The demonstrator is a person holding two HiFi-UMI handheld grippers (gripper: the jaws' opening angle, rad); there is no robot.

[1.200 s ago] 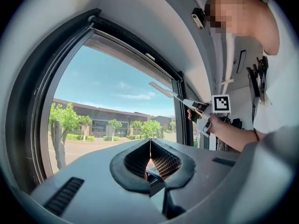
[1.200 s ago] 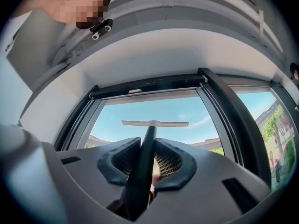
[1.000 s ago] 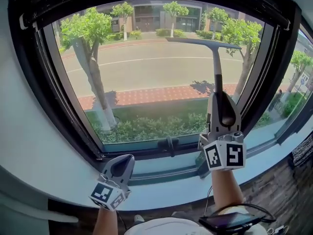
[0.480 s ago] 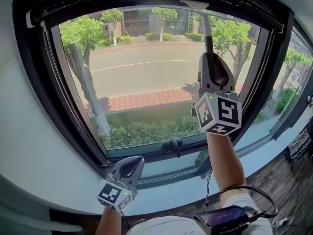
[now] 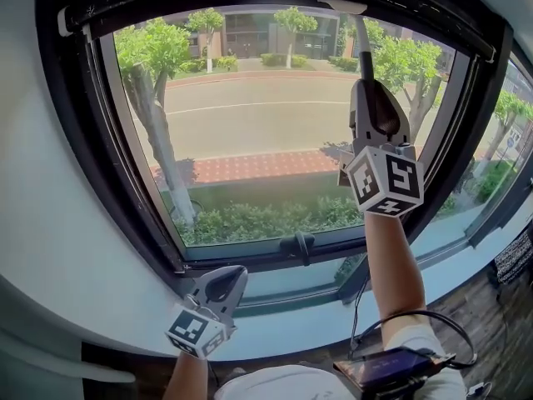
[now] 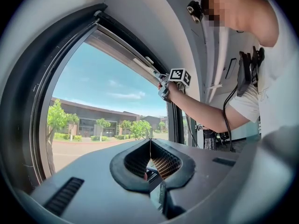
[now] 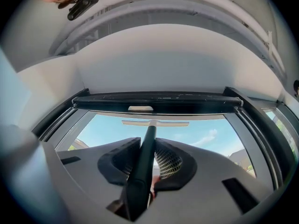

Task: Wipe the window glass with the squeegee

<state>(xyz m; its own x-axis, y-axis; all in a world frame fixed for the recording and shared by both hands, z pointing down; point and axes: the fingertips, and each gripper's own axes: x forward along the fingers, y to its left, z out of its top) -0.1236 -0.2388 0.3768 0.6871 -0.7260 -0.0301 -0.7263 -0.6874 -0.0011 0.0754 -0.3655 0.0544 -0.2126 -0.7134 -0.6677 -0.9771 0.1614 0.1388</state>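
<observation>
The squeegee has a dark handle and a pale blade that lies against the top edge of the window glass. My right gripper is raised high at the upper right of the pane and is shut on the handle. In the right gripper view the handle runs up between the jaws of that gripper to the blade just under the black top frame. My left gripper hangs low by the sill, shut with nothing in it. The left gripper view shows its jaws closed at the tips.
A black frame surrounds the pane. A window latch handle sits at the middle of the bottom rail. A white sill runs below. At the person's waist hangs a dark device with a cable.
My right gripper has lifted the squeegee from the middle of the pane up to the top edge. The left gripper has stayed low by the sill.
</observation>
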